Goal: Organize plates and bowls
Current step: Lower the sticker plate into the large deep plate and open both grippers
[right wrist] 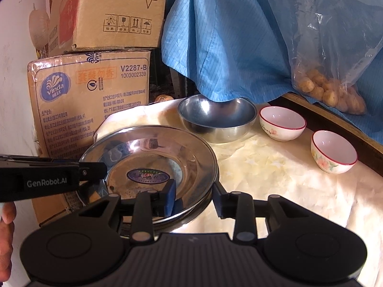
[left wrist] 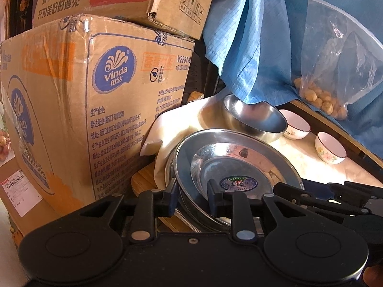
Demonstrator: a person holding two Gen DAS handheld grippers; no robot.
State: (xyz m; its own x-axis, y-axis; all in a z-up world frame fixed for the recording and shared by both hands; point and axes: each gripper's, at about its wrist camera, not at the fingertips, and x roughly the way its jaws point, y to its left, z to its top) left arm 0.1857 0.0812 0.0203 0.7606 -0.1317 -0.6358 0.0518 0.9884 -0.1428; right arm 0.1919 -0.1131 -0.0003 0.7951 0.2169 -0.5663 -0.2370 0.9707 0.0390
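Two cardboard boxes (right wrist: 91,110) stand stacked at the left, the lower one printed with a blue Vinda logo, against a pale wall (right wrist: 14,76). A blue striped cloth (right wrist: 215,47) hangs behind the table, whose top is covered by a cream sheet (right wrist: 287,179) in warm light. A clear plastic bag (right wrist: 335,71) of small round brown pieces sits by the wooden edge (right wrist: 335,114).

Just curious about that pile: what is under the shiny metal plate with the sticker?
At least one more metal plate lies under the top plate; only stacked rims show at its near edge. How many there are is hidden. The pile rests on the pale cloth.
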